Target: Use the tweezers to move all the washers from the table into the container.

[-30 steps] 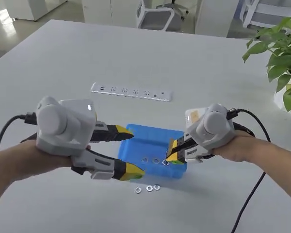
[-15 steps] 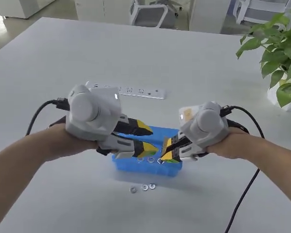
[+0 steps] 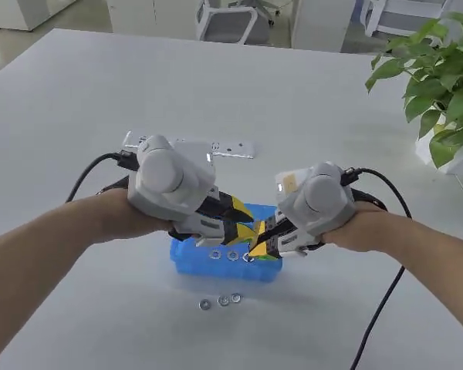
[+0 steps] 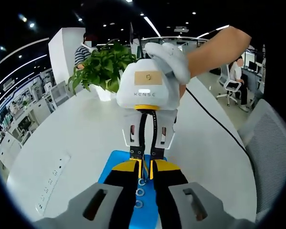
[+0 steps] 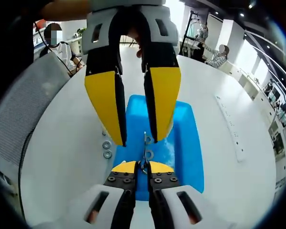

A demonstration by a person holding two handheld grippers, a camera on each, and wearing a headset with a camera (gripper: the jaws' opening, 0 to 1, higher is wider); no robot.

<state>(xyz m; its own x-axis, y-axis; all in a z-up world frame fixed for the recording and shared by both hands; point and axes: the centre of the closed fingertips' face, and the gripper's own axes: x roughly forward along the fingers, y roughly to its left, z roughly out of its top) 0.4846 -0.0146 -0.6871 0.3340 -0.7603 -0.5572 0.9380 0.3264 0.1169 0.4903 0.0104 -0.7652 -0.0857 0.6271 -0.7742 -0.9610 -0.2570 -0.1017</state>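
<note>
A shallow blue plastic container [image 3: 187, 259] sits on the white bench [image 3: 100, 92]. Three small silver washers [image 3: 231, 255] lie flat in a row inside it. Three loose washers [image 3: 221, 301] lie in a line on the bench just in front of it. Thin metal tweezers [image 5: 144, 149], pinched in the right tongs [image 5: 143, 168], point into the container.

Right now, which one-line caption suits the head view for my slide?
The left gripper and right gripper hover over the blue container; three washers lie on the table beside it.
</note>
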